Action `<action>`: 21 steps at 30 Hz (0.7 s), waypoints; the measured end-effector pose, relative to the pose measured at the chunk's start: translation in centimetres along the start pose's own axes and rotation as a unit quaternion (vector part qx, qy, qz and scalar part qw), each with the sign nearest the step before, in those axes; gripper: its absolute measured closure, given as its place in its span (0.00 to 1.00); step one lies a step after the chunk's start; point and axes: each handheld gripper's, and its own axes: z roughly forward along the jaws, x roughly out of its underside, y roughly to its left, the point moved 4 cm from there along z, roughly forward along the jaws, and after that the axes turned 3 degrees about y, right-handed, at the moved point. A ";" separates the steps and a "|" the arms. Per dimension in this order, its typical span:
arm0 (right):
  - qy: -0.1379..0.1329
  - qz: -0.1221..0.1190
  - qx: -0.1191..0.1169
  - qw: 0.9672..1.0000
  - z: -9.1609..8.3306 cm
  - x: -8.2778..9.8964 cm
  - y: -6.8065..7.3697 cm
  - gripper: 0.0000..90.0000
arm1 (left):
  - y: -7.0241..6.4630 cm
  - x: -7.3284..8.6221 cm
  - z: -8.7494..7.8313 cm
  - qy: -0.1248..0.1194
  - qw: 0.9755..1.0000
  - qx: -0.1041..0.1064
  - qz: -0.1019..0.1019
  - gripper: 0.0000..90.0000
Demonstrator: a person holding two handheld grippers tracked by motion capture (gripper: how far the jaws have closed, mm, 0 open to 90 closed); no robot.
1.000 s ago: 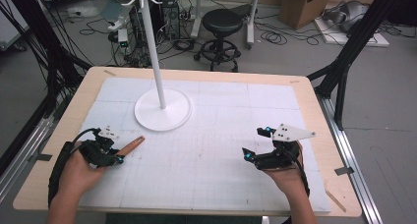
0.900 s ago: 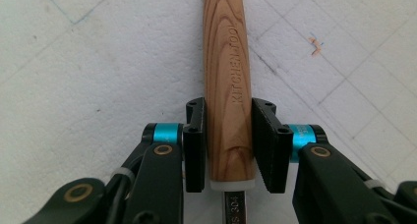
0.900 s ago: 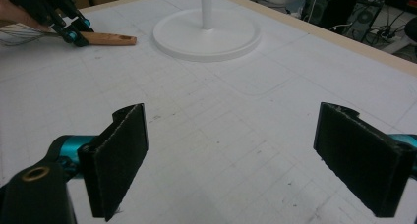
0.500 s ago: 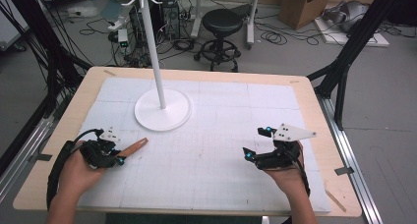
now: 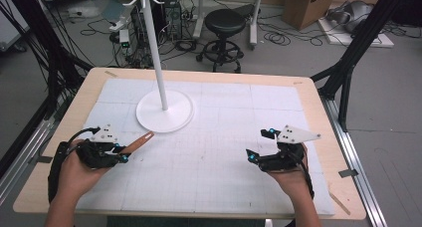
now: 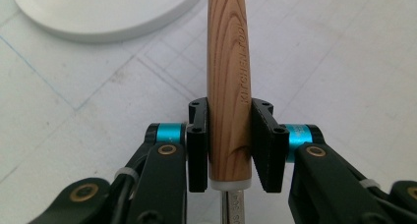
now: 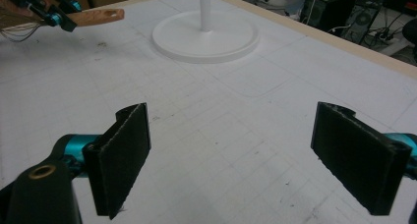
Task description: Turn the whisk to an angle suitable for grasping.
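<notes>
The stand (image 5: 163, 110) sits on the mat (image 5: 224, 152), left of the table's (image 5: 318, 95) middle and toward its far edge. Nearer than the stand and to its left, the left gripper (image 5: 122, 156) clamps a wooden-handled tool (image 5: 139, 142), whose free end points at the stand's base, just short of its rim. The right gripper (image 5: 259, 145) hovers well right of the stand, near the table's near edge, jaws apart.

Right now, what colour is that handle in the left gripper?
Warm brown wood grain; the handle shows best in the left gripper view, clamped in the left gripper.
</notes>
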 end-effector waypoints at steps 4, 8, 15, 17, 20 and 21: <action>-0.002 0.000 0.002 1.000 -0.1 0.0 0.0 0.16 | -0.6 -1.1 -1.2 -0.050 0.999 0.011 0.006 0.79; -0.004 -0.002 0.005 1.000 -0.3 -0.1 -0.1 0.16 | -1.0 -2.6 -2.2 -0.102 0.995 0.020 0.011 0.79; -0.011 0.000 0.011 1.000 -0.8 -0.3 -0.3 0.16 | -1.7 -4.4 -2.5 -0.146 0.988 0.037 0.019 0.79; -0.012 0.002 0.011 1.000 -0.9 -0.3 -0.4 0.16 | -1.7 -4.5 -2.5 -0.155 0.987 0.042 0.018 0.79; -0.014 0.005 0.012 1.000 -0.9 -0.3 -0.6 0.16 | -1.6 -4.9 -2.5 -0.178 0.982 0.061 0.013 0.79; -0.014 0.006 0.012 1.000 -0.9 -0.3 -0.6 0.16 | -1.5 -5.0 -2.4 -0.181 0.981 0.065 0.010 0.79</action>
